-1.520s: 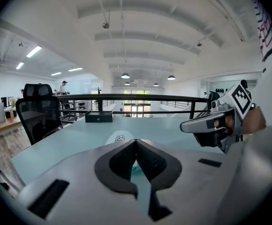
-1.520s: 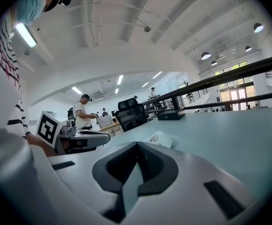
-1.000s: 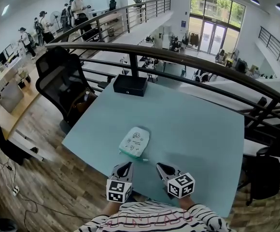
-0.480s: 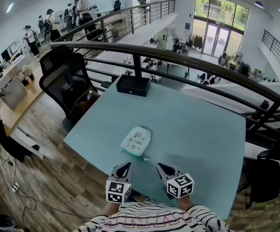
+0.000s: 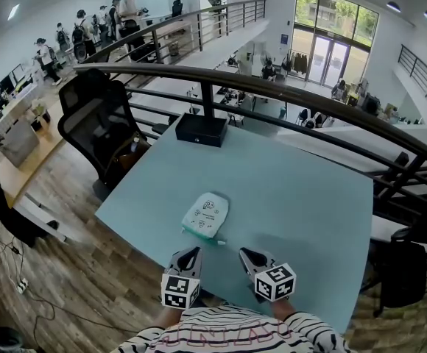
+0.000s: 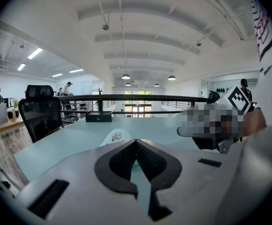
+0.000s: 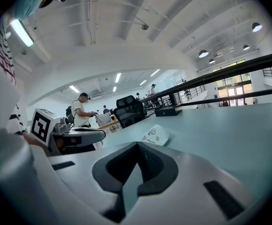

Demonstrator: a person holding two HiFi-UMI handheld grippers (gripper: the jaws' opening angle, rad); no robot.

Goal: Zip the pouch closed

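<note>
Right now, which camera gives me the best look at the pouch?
The head view: the whole pouch shows from above, flat on the table, nothing covering it. The left gripper view shows the pouch only partly, above the shut jaws; the right gripper view shows the pouch small, at a low angle.

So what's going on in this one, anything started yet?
A person holds a left gripper and right gripper over the near edge of a pale teal table, both shut and empty. A small white pouch with green trim lies flat just beyond them, untouched; zipping has not begun. A black box sits at the far edge.
</note>
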